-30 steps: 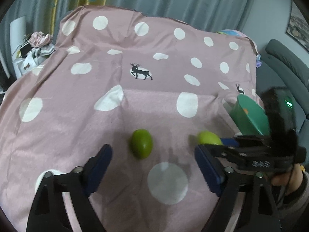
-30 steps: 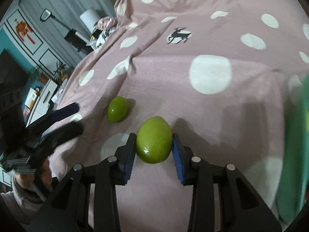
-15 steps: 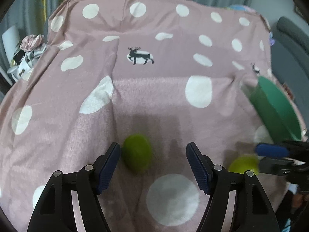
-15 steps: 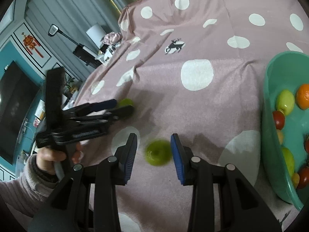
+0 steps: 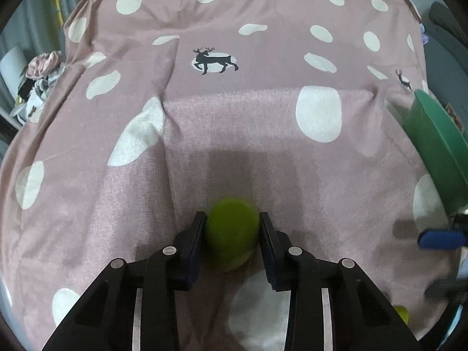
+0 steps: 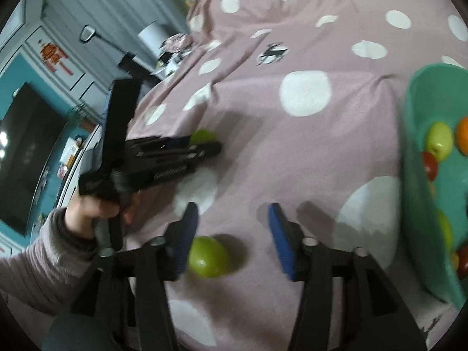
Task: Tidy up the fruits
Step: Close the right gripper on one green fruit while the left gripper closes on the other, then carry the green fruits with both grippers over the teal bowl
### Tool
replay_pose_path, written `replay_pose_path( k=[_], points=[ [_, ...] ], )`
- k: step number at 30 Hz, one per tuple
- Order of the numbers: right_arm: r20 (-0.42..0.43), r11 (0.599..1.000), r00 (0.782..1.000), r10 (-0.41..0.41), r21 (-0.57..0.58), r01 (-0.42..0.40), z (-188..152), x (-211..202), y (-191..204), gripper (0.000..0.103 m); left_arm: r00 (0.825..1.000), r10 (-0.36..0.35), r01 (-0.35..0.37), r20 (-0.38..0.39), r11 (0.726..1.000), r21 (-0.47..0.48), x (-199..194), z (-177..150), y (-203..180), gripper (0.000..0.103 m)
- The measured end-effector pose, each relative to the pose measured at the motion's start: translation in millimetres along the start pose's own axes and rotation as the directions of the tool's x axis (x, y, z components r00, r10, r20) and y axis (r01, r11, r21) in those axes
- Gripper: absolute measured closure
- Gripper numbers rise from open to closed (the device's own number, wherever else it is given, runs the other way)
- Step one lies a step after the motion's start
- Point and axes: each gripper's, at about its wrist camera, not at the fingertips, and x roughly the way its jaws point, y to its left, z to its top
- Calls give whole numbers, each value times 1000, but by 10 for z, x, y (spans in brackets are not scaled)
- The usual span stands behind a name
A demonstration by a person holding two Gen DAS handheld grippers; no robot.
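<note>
A green fruit (image 5: pixel 231 234) sits on the pink dotted cloth between the fingers of my left gripper (image 5: pixel 231 218). Its jaws are closing and both pads press the fruit's sides. In the right wrist view that gripper (image 6: pixel 210 146) shows side-on, with the fruit (image 6: pixel 201 136) peeking over it. My right gripper (image 6: pixel 233 209) is opening. A second green fruit (image 6: pixel 207 257) lies loose on the cloth by its left finger (image 6: pixel 184 239), well apart from the right pad. A teal bowl (image 6: pixel 415 175) at the right holds several fruits.
The teal bowl's wall (image 5: pixel 433 146) stands at the right of the left wrist view, with one blue pad (image 5: pixel 438 238) of the right gripper below it. A hand and grey sleeve (image 6: pixel 44 257) hold the left gripper. A TV (image 6: pixel 26 158) stands off to the left.
The left gripper came down around the green fruit and closed on it. The right gripper, shut on the other green fruit before, spread its jaws; that fruit now lies on the cloth.
</note>
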Motion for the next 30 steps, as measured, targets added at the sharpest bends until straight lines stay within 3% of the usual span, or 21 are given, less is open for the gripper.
replay_pose_path(
  k=[7, 13, 21, 30],
  points=[
    [-119, 988, 993, -22, -153, 4, -89, 268, 257, 45, 999, -45, 44, 7, 999, 10, -48, -61, -64, 67],
    [-152, 983, 987, -52, -182, 24, -151, 395, 258, 46, 995, -94, 94, 23, 995, -17, -153, -107, -62, 67],
    [-139, 968, 984, -108, -239, 72, -89, 558, 341, 56, 991, -117, 120, 58, 991, -54, -309, -151, 3, 67],
    [-97, 977, 991, -93, -202, 72, -67, 559, 312, 56, 988, -130, 136, 81, 988, -72, -413, -216, 72, 67]
  ],
)
